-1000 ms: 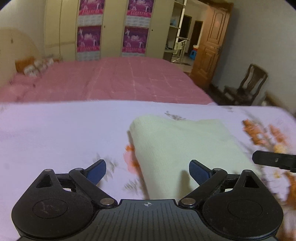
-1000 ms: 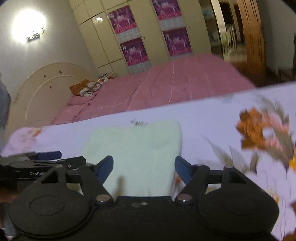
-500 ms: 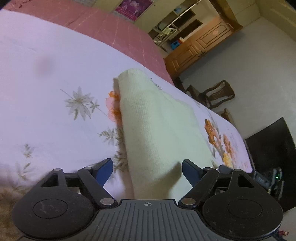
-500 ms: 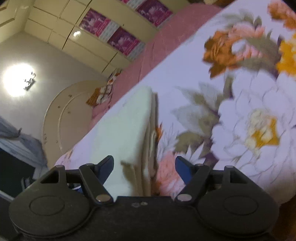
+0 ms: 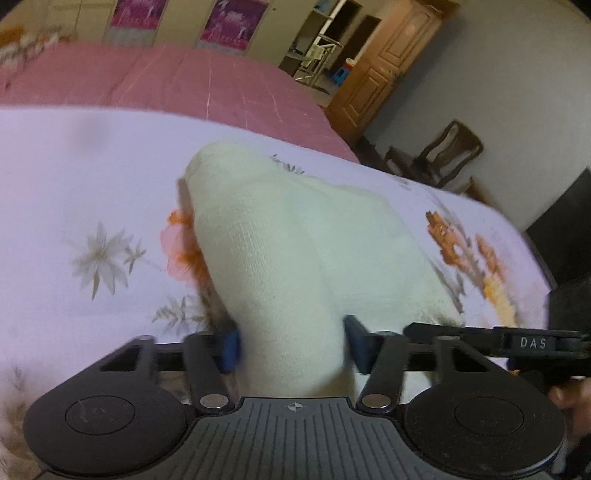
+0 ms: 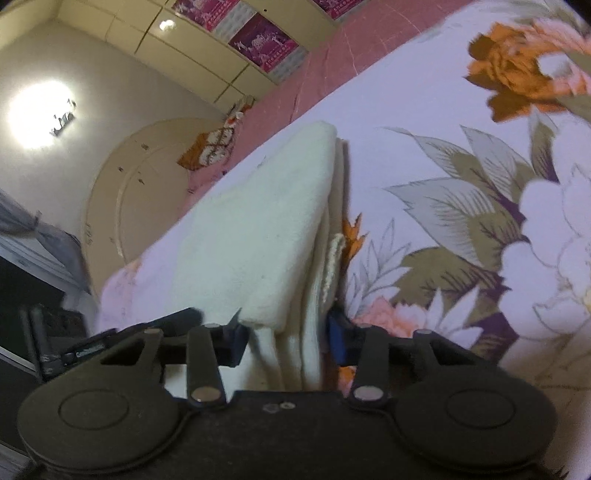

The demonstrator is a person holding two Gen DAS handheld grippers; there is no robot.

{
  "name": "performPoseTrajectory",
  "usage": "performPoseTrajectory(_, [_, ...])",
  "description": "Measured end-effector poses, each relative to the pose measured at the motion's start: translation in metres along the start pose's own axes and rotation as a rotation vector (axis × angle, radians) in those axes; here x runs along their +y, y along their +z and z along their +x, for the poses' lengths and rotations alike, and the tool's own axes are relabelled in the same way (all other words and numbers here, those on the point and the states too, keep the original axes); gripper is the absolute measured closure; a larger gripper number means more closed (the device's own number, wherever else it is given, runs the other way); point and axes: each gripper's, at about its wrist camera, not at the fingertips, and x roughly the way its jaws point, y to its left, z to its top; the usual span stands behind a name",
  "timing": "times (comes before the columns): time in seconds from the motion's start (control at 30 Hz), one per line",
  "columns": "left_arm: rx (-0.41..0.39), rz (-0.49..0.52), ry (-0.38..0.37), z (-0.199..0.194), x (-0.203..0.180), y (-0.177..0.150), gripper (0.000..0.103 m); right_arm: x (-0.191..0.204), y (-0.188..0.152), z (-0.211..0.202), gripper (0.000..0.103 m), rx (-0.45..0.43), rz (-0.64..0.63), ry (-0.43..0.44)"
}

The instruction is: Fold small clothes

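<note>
1. On the flowered bedsheet [image 5: 92, 177] in front of you lies the pale cream folded cloth [image 5: 280, 236], its near end raised off the sheet.
2. Your left gripper [image 5: 291, 343] has just been closing, and the cloth's near left corner sits between its blue pads [image 5: 229, 345], which press the fabric from both sides.
3. Your right gripper [image 6: 288, 338] has also just been closing; its pads bear on the stacked layers at the cloth's near right edge [image 6: 317, 295].
4. From the left wrist view, the right gripper shows as a black bar at the lower right, beside the cloth's near edge.
5. Beyond the flowered sheet, a pink bedspread [image 5: 166, 77] runs back to a wardrobe with purple posters [image 5: 229, 22].
6. A wooden chair [image 5: 447, 151] stands by the wall, near a brown door [image 5: 391, 70].
</note>
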Motion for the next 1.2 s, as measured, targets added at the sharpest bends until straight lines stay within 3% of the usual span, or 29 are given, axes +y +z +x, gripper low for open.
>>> performPoseTrajectory(0.13, [-0.036, 0.166, 0.117, -0.014, -0.033, 0.001, 0.065, 0.054, -0.008, 0.003, 0.074, -0.036, -0.204, -0.194])
performPoseTrajectory(0.27, [-0.064, 0.212, 0.152, -0.039, -0.042, 0.004, 0.066, 0.101, -0.024, 0.001, 0.076, -0.076, -0.348, -0.304])
performPoseTrajectory(0.5, [-0.125, 0.259, 0.228, -0.128, -0.018, 0.000, 0.066, 0.172, -0.054, -0.015, 0.077, -0.109, -0.424, -0.255])
performPoseTrajectory(0.8, [-0.121, 0.192, 0.334, -0.226, 0.068, -0.043, 0.066, 0.252, -0.106, 0.022, 0.077, -0.071, -0.475, -0.133])
performPoseTrajectory(0.97, [-0.110, 0.124, 0.366, -0.240, 0.102, -0.073, 0.066, 0.282, -0.133, 0.050, 0.077, -0.025, -0.487, -0.093])
performPoseTrajectory(1.13, [-0.072, 0.063, 0.328, -0.231, 0.134, -0.106, 0.065, 0.286, -0.161, 0.068, 0.077, 0.028, -0.462, -0.087])
performPoseTrajectory(1.2, [-0.052, 0.042, 0.313, -0.223, 0.143, -0.120, 0.058, 0.279, -0.170, 0.072, 0.077, 0.055, -0.439, -0.102])
